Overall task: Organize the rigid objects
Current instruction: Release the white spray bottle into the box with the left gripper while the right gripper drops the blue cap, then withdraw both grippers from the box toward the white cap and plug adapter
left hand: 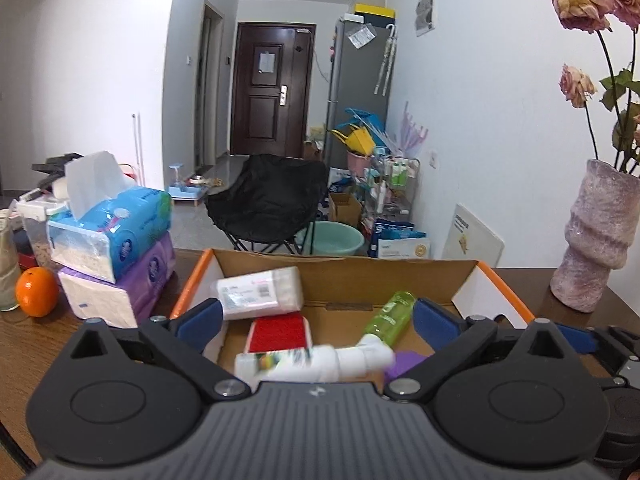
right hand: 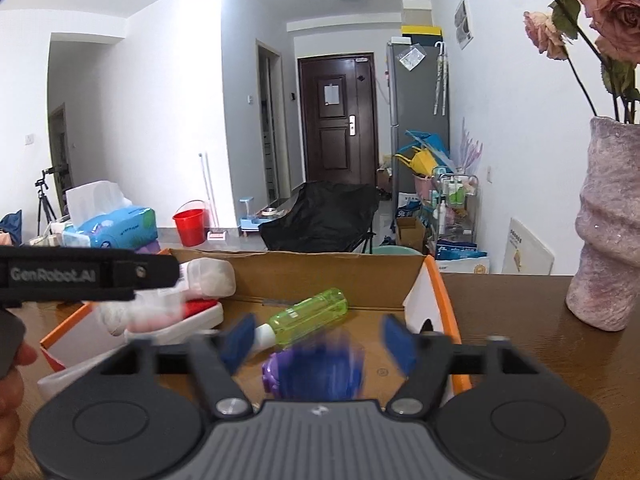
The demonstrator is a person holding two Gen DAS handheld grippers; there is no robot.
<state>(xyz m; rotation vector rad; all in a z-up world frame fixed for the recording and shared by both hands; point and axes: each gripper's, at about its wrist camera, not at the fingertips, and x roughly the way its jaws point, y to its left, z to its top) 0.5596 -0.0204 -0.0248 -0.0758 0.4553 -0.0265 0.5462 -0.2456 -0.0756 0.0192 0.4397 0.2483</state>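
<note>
Cardboard, orange-edged, the box [left hand: 400, 280] sits open on the wooden tabletop [left hand: 36, 344], and your left gripper [left hand: 316, 322] hangs over its near edge with jaws spread wide, pressing on nothing. Just beneath them a white bottle [left hand: 316, 362] shows blurred, free of both pads. Further in lie a red-topped case [left hand: 278, 332], a white pack [left hand: 260, 292] leaning at the far left corner, and a green bottle [left hand: 390, 318] lying tilted toward the right wall. A purple thing [left hand: 408, 362] peeks out by the right finger. Off the box's left side, stacked tissue packs [left hand: 116, 248] and an orange [left hand: 37, 291] stand near the tabletop's left edge; a pink vase [left hand: 596, 240] stands toward the right edge.

From the right wrist, your right gripper [right hand: 320, 340] is also released, its blue pads [right hand: 238, 340] smeared. A blurred purple-blue thing [right hand: 316, 372] lies between them on the box floor, touched by neither. The green bottle [right hand: 308, 316] lies just beyond. The box wall [right hand: 444, 312] runs beside the right finger, the vase [right hand: 608, 240] well apart.
</note>
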